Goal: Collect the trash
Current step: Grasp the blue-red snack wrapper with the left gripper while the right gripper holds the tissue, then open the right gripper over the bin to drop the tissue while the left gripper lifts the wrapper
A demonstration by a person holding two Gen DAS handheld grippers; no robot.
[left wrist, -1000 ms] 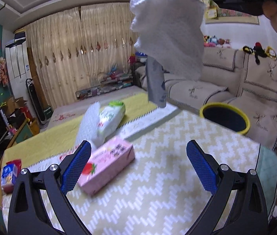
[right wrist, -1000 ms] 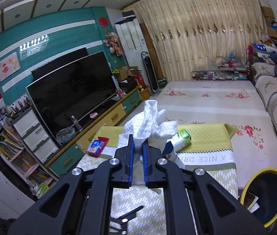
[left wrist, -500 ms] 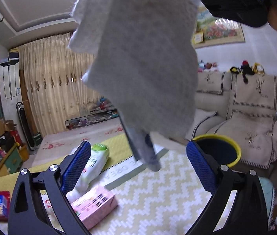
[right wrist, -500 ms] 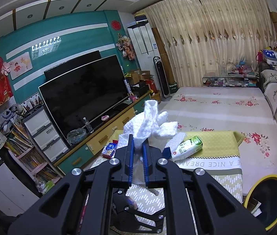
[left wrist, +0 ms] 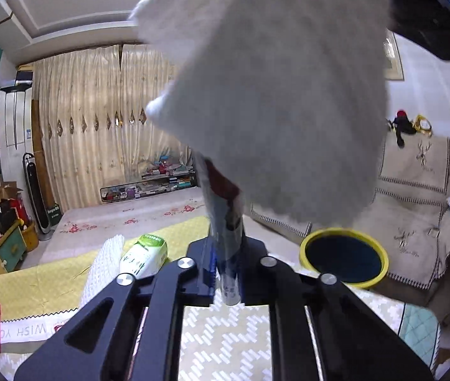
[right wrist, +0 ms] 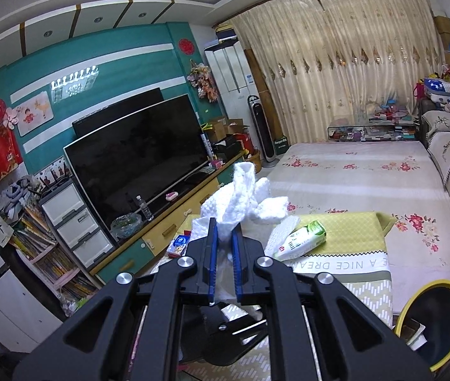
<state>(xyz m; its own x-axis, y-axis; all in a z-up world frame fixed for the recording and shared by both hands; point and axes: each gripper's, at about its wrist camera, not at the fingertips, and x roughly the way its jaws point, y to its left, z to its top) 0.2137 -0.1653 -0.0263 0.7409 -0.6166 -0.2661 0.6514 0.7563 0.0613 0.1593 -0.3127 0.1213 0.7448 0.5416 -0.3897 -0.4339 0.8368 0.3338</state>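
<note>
The right gripper (right wrist: 224, 247) pinches a crumpled white paper towel (right wrist: 244, 197) between its blue pads, above the zigzag-patterned tablecloth (left wrist: 225, 343). Beneath the towel, the left gripper (left wrist: 228, 273) has closed on a dark, narrow wrapper (left wrist: 226, 231) (its print is blurred). The yellow-rimmed black bin (left wrist: 344, 255) stands near, beside the table.
</note>
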